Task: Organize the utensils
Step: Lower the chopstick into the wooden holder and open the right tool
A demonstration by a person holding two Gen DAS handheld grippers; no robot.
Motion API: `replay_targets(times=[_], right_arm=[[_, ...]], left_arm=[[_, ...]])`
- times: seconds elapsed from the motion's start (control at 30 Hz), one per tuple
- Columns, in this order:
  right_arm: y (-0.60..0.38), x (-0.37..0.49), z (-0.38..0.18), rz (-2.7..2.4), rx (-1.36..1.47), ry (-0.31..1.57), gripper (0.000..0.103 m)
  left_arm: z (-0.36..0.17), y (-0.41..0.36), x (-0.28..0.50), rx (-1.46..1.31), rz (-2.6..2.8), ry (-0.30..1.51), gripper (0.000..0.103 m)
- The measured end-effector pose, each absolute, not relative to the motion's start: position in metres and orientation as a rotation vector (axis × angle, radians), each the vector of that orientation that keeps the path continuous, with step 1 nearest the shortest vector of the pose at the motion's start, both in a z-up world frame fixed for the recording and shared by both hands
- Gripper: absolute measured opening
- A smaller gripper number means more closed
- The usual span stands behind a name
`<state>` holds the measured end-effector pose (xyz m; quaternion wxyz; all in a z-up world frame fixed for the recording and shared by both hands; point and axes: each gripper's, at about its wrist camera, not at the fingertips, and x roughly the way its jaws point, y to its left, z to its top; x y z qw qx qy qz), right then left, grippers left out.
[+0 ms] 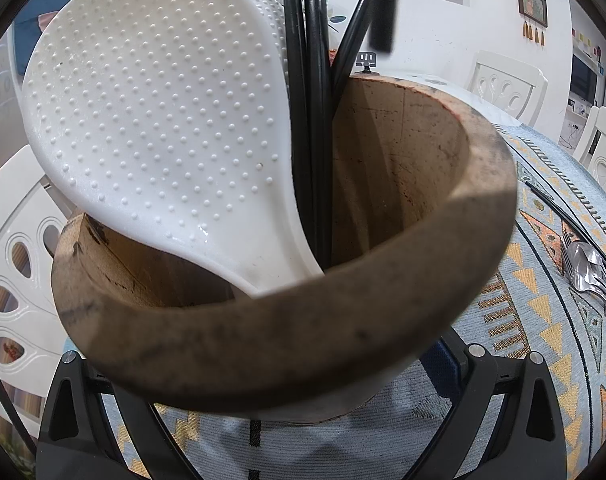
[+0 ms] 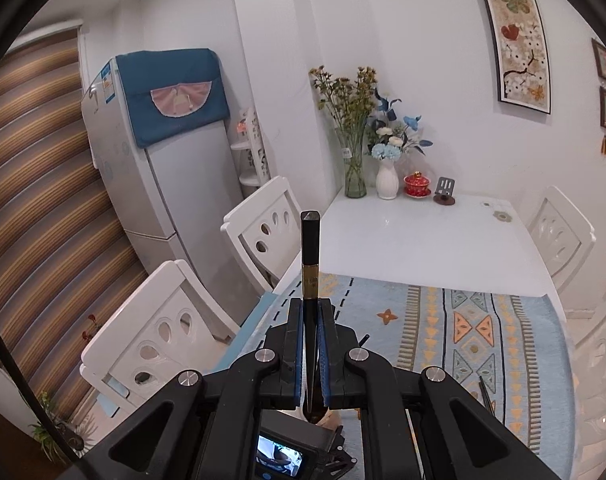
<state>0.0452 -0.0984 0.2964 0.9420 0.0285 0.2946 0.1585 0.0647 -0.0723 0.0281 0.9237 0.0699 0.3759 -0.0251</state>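
A utensil holder (image 1: 287, 344) with a wide brown wooden rim and a white body fills the left wrist view. It stands between the fingers of my left gripper (image 1: 271, 396), whose blue pad (image 1: 441, 368) lies against its wall. Inside lean a white dotted rice paddle (image 1: 163, 128), a second one behind it, and black chopsticks (image 1: 315, 120). In the right wrist view my right gripper (image 2: 311, 312) is shut on a black chopstick (image 2: 311, 248) with a gold band, thick end up. It hangs over the patterned cloth (image 2: 443, 328), just above the left gripper's camera.
Spoons and a fork (image 1: 587, 268) lie on the cloth at the right, with a loose black chopstick (image 1: 551, 204) beside them. White chairs (image 2: 159, 336) line the table's left side. Vases (image 2: 387, 180), a red lidded cup (image 2: 418, 184) and a phone stand sit at the far wall.
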Motion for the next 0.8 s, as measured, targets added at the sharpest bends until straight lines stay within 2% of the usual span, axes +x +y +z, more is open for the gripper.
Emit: replay_targets(times=[0.5, 0.63, 0.8], right_arm=[[-0.094, 0.061, 0.279, 0.308, 0.028, 0.636, 0.006], [-0.096, 0.070, 0.274, 0.330, 0.037, 0.702, 0.015], [-0.110, 0.063, 0.284, 0.348, 0.087, 0.690, 0.018]], left_arm=[[0.028, -0.072, 0.065, 0.145, -0.051, 0.771, 0.099], [0.027, -0.072, 0.064, 0.147, -0.050, 0.771, 0.099], [0.027, -0.072, 0.066, 0.147, -0.050, 0.771, 0.099]])
